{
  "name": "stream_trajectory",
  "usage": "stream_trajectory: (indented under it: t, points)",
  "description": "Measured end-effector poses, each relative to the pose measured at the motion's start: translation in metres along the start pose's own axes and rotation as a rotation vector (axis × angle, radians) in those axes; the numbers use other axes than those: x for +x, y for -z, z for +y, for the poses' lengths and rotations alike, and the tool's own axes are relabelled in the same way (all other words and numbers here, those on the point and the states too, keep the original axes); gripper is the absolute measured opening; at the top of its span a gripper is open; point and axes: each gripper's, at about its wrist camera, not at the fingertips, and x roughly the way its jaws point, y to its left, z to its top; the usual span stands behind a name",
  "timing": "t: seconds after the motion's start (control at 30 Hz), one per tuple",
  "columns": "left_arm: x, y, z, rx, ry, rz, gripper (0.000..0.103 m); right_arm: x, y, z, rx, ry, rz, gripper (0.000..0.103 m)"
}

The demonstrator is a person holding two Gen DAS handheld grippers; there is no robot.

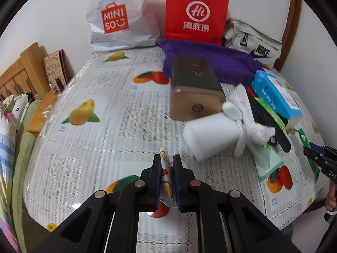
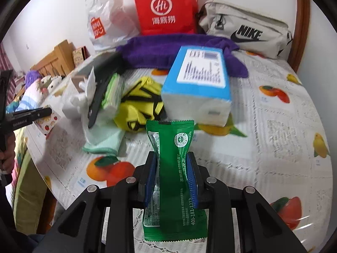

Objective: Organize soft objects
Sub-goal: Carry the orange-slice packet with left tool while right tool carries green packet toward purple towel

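Note:
My left gripper (image 1: 167,162) is shut on a small fruit-print packet (image 1: 166,184) above the table's near middle; it also shows at the left of the right wrist view (image 2: 49,124). My right gripper (image 2: 171,158) is shut on a green foil pouch (image 2: 172,168), held upright above the table's front. Behind it lies a pile: a blue-and-white tissue pack (image 2: 198,84), a yellow-and-black fabric item (image 2: 139,105), a mint cloth (image 2: 105,141), a purple towel (image 2: 168,50), white soft items (image 1: 212,135) and a gold tin (image 1: 195,86).
A fruit-print tablecloth (image 1: 105,139) covers the table. A white Miniso bag (image 1: 122,16), a red paper bag (image 1: 195,12) and a beige Nike pouch (image 2: 248,29) stand along the back wall. A wooden headboard (image 1: 19,71) and bedding lie to the left.

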Motion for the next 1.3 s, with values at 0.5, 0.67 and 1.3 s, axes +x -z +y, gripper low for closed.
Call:
stream_trajectory:
  t: [0.5,0.67,1.3]
  points:
    - [-0.014,-0.060,0.007,0.005,-0.017,-0.087,0.011,-0.028,-0.074,-0.026,0.059,0.031,-0.099,0.029]
    - [-0.007,-0.087,0.005,-0.003,-0.020,-0.110,0.011,-0.024,-0.105,-0.033,0.068,0.033,-0.122,0.029]
    - [0.046,-0.183,-0.004,-0.011,0.024,-0.146,0.011,0.037,-0.207,-0.050,0.083,0.020,-0.147,0.029]
